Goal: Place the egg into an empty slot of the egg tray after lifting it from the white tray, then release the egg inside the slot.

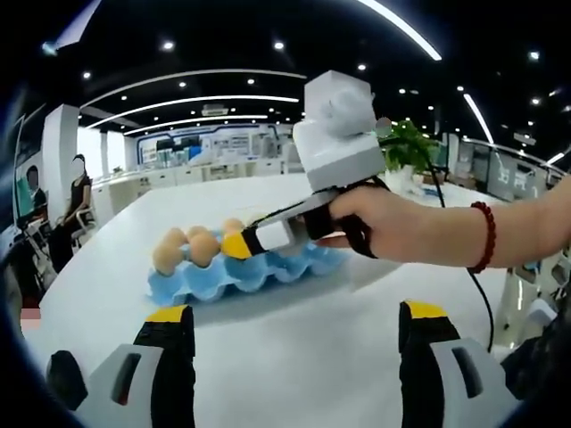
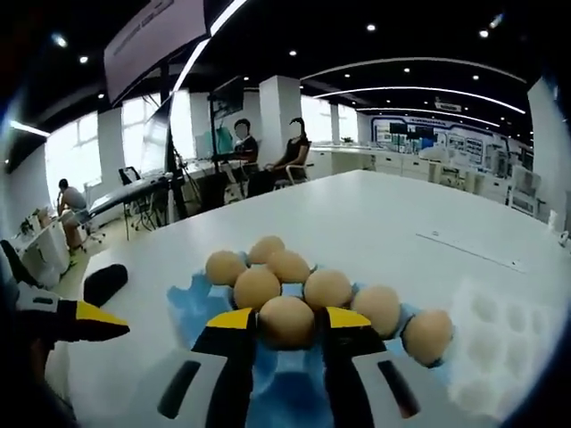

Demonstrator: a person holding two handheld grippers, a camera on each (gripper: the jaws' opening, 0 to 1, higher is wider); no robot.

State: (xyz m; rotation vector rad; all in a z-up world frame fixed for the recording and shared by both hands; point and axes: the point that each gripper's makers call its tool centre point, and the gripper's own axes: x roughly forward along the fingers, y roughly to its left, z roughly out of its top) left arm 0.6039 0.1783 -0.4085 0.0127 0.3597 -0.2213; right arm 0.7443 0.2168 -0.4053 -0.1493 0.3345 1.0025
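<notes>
Open office hall, dark ceiling (image 2: 375, 36) with spotlights, possibly windows (image 2: 76, 156).

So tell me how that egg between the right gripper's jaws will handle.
The egg looks thin-shelled, so probably fragile under a hard squeeze. Its smooth rounded shape may slip between the right gripper jaws. Released off the blue egg tray, it would likely roll.

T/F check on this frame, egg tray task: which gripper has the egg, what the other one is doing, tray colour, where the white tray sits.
1. The right gripper has an egg between its jaws. True.
2. The left gripper holds an egg. False: its jaws stand apart with nothing between them.
3. The egg tray is red. False: it is blue.
4. A white tray lies beside the egg tray on the table. True.
</notes>
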